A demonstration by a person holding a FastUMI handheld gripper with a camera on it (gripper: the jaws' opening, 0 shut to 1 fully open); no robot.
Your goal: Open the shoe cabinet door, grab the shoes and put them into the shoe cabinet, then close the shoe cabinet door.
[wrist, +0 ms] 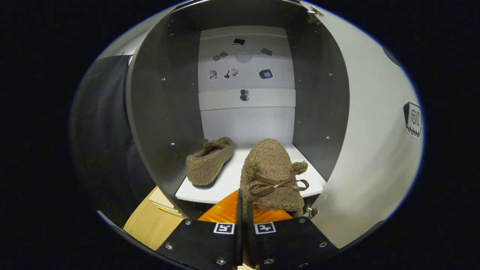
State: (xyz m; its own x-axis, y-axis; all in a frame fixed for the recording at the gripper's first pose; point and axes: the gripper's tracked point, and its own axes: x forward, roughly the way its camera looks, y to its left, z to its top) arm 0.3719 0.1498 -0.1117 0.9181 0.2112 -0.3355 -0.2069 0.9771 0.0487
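Fuzzy brown fabric of a slipper with a brown ribbon bow (273,172) is pinched at its heel edge between the jaws of the gripper (244,204), which stand nearly together with only a narrow slot between them. This held slipper points toe-first into the cabinet, its toe over the white shelf (228,180) and its heel at the shelf's front edge. Whether its sole rests on the shelf cannot be told.

A second fuzzy brown slipper (209,162) lies on the same shelf to the left, apart from the held one, close to the dark grey left inner wall (165,112).

The white cabinet door (375,131) stands open on the right. Small dark stickers mark the white back panel (245,93). A light wooden worktop (150,221) appears below the cabinet at the left.
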